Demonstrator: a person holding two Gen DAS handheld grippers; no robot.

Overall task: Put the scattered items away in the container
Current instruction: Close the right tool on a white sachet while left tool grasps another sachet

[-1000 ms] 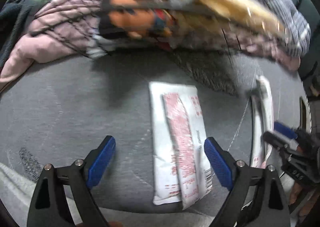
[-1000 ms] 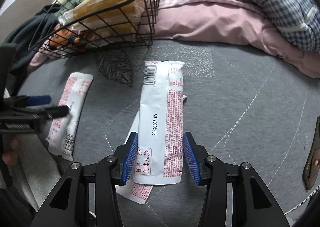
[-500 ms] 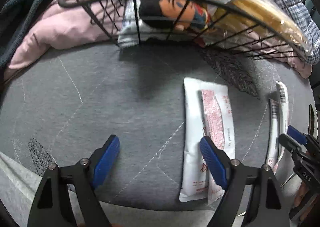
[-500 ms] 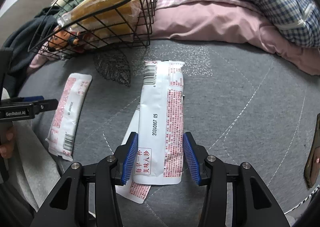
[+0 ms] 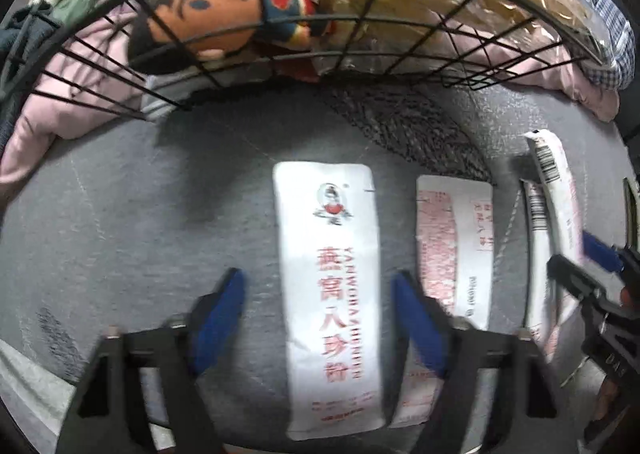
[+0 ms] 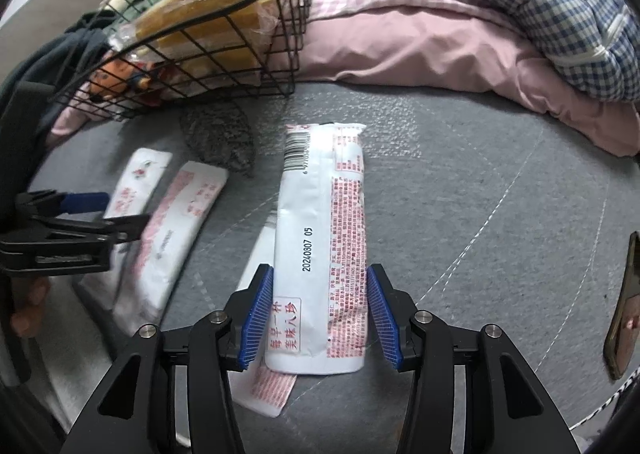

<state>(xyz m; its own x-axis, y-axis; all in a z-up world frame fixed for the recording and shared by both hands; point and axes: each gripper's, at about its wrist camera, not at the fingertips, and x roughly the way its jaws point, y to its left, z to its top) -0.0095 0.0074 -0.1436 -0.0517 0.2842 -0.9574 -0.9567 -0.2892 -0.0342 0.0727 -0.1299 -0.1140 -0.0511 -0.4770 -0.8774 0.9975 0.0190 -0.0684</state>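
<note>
A white sachet with red characters (image 5: 328, 274) lies flat on the grey bedspread between the pads of my left gripper (image 5: 318, 318). Its jaws are closing and do not touch the sachet. A second sachet (image 5: 456, 238) lies just right of it. My right gripper (image 6: 320, 318) straddles a barcoded sachet (image 6: 320, 238); its jaws are opening, with the pads right at the sachet's edges. Another sachet (image 6: 260, 386) lies partly under that one. The black wire basket (image 5: 360, 22) (image 6: 280, 54) stands behind, holding an orange-faced doll (image 5: 200, 14) and bagged bread (image 6: 208, 26).
Pink bedding (image 6: 420, 38) and a blue checked quilt (image 6: 540, 2) are piled behind the grey bedspread. A dark leaf pattern (image 6: 220, 134) marks the cloth near the basket. A phone (image 6: 622, 306) lies at the right edge. A person's fingers (image 6: 28, 306) hold the left gripper.
The left gripper shifted and dropped lower, and its jaws narrowed around a sachet. That sachet now lies apart from the one it overlapped. The right gripper stayed put and its jaws widened slightly.
</note>
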